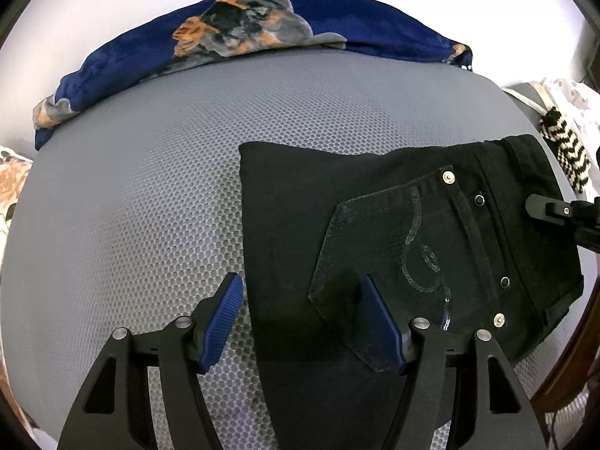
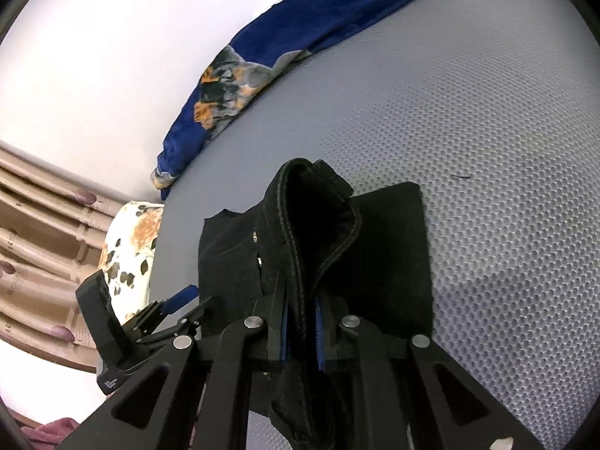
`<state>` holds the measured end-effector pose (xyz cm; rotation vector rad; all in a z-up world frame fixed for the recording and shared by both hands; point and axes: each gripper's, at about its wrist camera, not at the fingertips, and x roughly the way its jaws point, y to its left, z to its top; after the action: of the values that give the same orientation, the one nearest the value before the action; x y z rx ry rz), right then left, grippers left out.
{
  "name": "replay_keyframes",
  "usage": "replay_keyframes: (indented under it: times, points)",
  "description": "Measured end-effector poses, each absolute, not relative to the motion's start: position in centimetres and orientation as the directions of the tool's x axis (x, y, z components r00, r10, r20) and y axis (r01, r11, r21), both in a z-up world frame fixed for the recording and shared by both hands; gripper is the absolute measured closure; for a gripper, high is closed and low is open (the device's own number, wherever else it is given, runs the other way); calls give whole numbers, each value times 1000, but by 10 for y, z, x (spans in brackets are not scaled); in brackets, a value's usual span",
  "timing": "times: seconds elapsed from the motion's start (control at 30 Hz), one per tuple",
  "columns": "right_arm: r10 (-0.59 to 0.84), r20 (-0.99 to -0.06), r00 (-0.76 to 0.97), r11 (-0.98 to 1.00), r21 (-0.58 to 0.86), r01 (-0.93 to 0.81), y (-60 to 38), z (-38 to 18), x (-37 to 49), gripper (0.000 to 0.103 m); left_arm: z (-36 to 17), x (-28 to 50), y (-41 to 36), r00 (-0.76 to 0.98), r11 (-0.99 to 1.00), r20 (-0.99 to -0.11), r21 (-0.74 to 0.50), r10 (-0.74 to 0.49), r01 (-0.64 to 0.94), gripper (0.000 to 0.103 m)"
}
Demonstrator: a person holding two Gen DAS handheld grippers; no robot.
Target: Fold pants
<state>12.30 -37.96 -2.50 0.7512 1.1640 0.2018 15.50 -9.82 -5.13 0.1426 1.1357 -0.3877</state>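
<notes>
Slippage looks the main risk: the right claw pinches the pants by the lifted waistband edge, and thick denim could pull free. Left claw hovers spread over their near corner. They lie folded on the grey mattress, blanket beyond

We see black pants with a sequin swirl on the pocket, a grey honeycomb mat, a navy blanket with orange-grey blotches, and blue pads.
</notes>
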Motion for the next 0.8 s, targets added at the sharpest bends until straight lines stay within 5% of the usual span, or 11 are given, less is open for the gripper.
replay_keyframes:
  times: [0.33, 0.57, 0.8]
  points:
    - [428, -815, 390, 796, 545, 264, -385, -43, 120, 92, -60, 153, -95, 342, 922, -909, -102, -239, 375, 36]
    - [384, -848, 364, 817, 496, 295, -386, -46, 119, 72, -79, 156, -96, 309, 917, -915, -134, -261, 377, 31]
    - [380, -849, 367, 818, 494, 295, -385, -18, 84, 72, -79, 150, -83, 250, 911, -914, -224, -320, 346, 30]
